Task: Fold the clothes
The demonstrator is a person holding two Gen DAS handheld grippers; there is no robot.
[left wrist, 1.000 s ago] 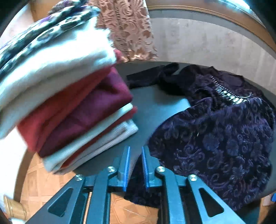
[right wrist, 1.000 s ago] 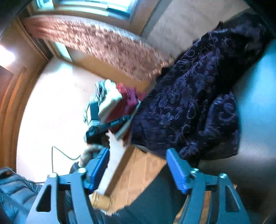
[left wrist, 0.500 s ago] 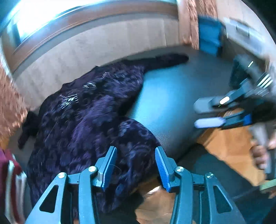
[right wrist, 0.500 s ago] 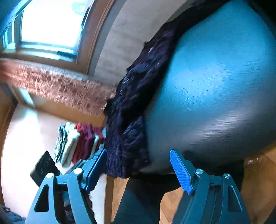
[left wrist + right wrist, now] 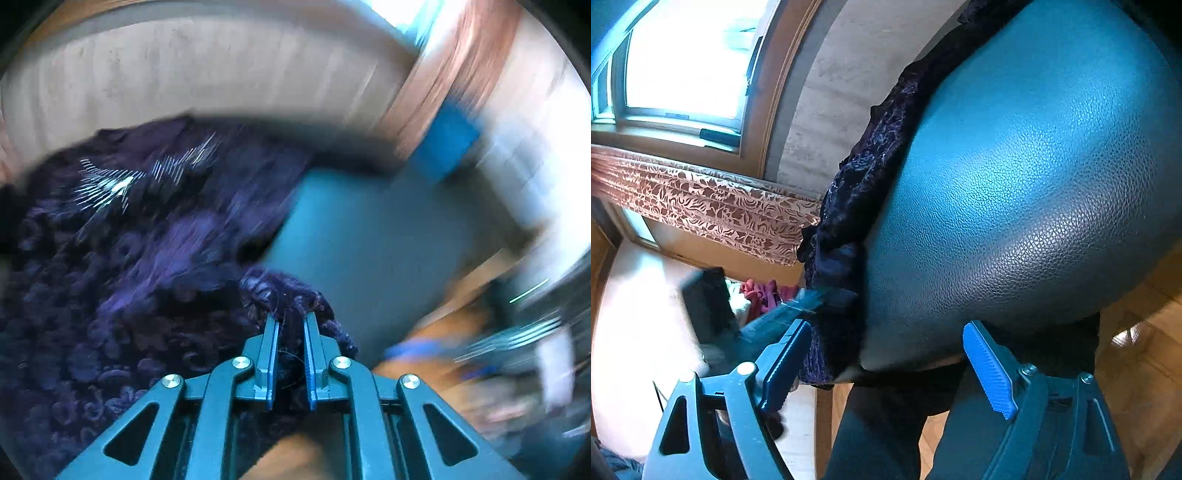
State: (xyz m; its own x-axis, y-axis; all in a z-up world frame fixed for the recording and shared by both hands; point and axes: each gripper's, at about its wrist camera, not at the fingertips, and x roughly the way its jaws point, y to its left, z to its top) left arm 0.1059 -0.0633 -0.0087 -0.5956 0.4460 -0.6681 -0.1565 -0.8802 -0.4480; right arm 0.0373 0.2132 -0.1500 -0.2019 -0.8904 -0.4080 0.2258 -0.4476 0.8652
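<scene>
two grippers, left gripper [image 5: 290,321] just closed on purple garment [image 5: 122,295] hem, right gripper [image 5: 886,354] spread wide

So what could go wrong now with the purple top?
1. The left gripper, whose jaws have just been closing, pinches only a small bunch of the top at its edge, so the cloth might slip out when pulled.
2. The top hangs over the table's edge; a tug could drag it off.
3. The right gripper is open and holds nothing, so one-sided pulling may crumple it.

Garment [image 5: 122,295]: dark purple, swirling floral relief (silvery beading at far left). Table [image 5: 1034,192]: black, pebbled grain. Curtain [image 5: 713,210]: pink-brown floral. Finger pads [image 5: 988,373]: blue.
</scene>
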